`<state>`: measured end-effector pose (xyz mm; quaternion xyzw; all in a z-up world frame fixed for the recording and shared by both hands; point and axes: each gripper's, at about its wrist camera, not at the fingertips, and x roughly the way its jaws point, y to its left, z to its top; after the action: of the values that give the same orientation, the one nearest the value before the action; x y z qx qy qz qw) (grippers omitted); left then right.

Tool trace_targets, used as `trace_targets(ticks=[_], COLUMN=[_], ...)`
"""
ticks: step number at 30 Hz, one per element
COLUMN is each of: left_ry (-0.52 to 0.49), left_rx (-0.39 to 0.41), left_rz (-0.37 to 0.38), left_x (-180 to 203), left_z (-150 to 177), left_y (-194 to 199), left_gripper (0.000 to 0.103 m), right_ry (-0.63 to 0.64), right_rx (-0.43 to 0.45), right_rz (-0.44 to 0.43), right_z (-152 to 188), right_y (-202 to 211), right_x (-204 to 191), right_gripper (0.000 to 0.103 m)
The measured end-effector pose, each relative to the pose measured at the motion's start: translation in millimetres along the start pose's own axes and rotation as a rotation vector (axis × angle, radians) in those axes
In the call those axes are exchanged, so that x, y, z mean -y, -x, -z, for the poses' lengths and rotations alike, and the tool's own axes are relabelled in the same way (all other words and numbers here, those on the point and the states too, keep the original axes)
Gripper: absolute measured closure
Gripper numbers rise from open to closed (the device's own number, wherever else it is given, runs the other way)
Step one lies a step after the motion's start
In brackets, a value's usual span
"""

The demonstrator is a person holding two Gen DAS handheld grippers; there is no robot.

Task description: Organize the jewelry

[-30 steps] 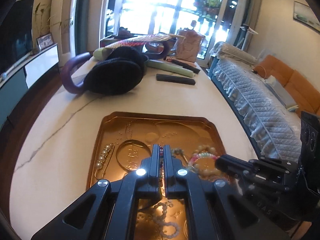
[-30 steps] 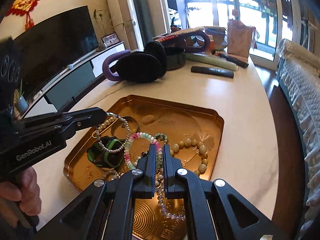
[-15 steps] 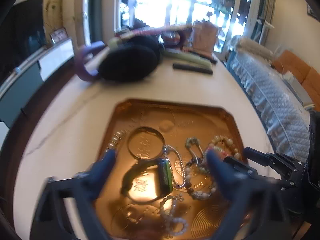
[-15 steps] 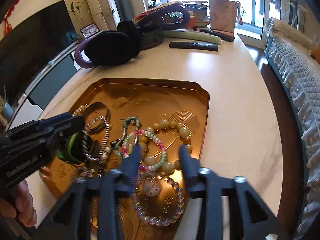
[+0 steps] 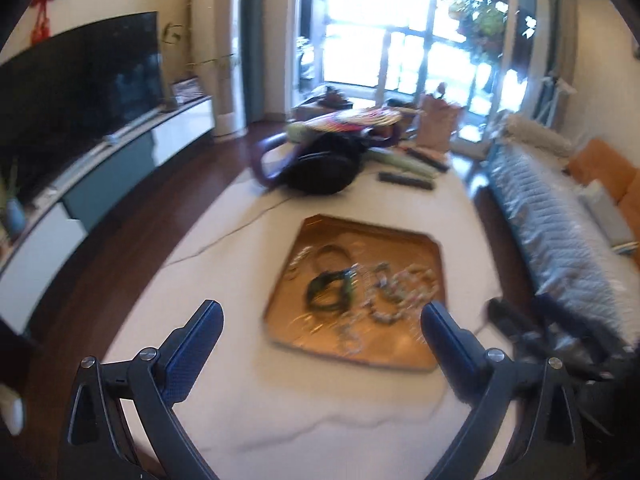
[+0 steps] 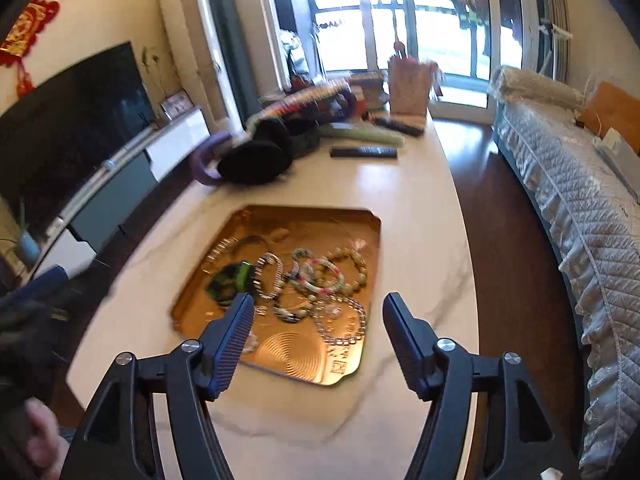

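Both grippers hang above the near edge of the pale table (image 6: 408, 200) with their jaws spread wide and nothing between them: the left gripper (image 5: 320, 322) and the right gripper (image 6: 318, 312). The jewelry lies ahead of and below both, heaped in the near half of the gold tray (image 6: 304, 216), beaded bracelets (image 6: 324, 276) toward the right side and a green-and-black band (image 6: 230, 280) toward the left. By the look of it the right gripper is nearer, its fingertips overlapping the tray's near edge.

Black right gripper (image 6: 318, 312), ribbed blue pads (image 6: 236, 340), apparently silver screws.
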<state>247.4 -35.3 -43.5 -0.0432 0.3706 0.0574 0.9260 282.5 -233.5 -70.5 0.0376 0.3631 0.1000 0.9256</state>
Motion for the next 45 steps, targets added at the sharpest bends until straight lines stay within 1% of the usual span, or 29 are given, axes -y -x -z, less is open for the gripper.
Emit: trace_targets(ticks=[2, 3, 5, 6, 7, 9, 10, 12, 15, 18, 20, 24, 27, 31, 45], left_ry=[0.018, 0.019, 0.002, -0.019, -0.045, -0.075, -0.08, -0.097, -0.138, -0.121, -0.107, -0.115, -0.111, -0.11, -0.119], left_rx=[-0.017, -0.024, -0.025, -0.002, 0.04, 0.095, 0.107, 0.105, 0.069, 0.077, 0.072, 0.063, 0.065, 0.053, 0.042], left_rz=[-0.013, -0.007, -0.028, -0.05, -0.069, -0.09, -0.095, -0.094, -0.083, -0.099, -0.087, -0.077, -0.093, -0.079, -0.069], left_x=[-5.0, -4.6, -3.7, -1.7, 0.6, 5.7, 6.6, 10.3, 18.1, 16.2, 13.9, 15.2, 16.6, 16.7, 18.4], left_z=[6.1, 8.0, 14.1, 18.3, 23.2, 29.9, 32.1, 38.5, 46.9, 51.7, 53.5, 55.0, 56.7, 56.3, 56.7], left_y=[19.2, 24.4, 40.3, 51.1, 64.1, 79.8, 84.9, 92.3, 91.9, 95.9, 98.8, 97.9, 98.6, 95.3, 92.0], left_gripper=[0.004, 0.004, 0.004, 0.004, 0.004, 0.004, 0.004, 0.004, 0.004, 0.004, 0.004, 0.004, 0.004, 0.004, 0.004], right_ry=[-0.003, -0.012, -0.024, -0.025, -0.022, -0.016, -0.021, -0.045, -0.055, -0.028, -0.024, -0.013, -0.019, -0.021, -0.035], right_rx=[0.036, 0.042, 0.038, 0.028, 0.012, -0.012, -0.02, -0.022, -0.013, -0.021, -0.02, -0.015, -0.019, -0.026, -0.038], right_rz=[0.027, 0.026, 0.027, 0.03, 0.031, 0.016, -0.002, -0.031, -0.034, -0.02, -0.019, -0.004, -0.007, 0.001, -0.001], right_z=[3.6, 7.0, 13.1, 17.4, 21.7, 32.2, 38.6, 52.3, 62.7, 65.5, 66.3, 66.2, 66.6, 66.2, 66.6], right_y=[25.8, 38.0, 52.2, 58.0, 62.0, 68.5, 71.6, 80.4, 90.9, 94.3, 97.0, 98.9, 98.8, 97.1, 94.6], right_x=[-3.9, -4.3, -3.0, -2.9, -3.8, -3.8, -2.7, 0.2, 2.4, -0.7, -2.7, -5.1, -5.6, -6.7, -0.8], right_gripper=[0.033, 0.032, 0.031, 0.029, 0.027, 0.024, 0.019, 0.018, 0.016, 0.014, 0.014, 0.014, 0.014, 0.014, 0.014])
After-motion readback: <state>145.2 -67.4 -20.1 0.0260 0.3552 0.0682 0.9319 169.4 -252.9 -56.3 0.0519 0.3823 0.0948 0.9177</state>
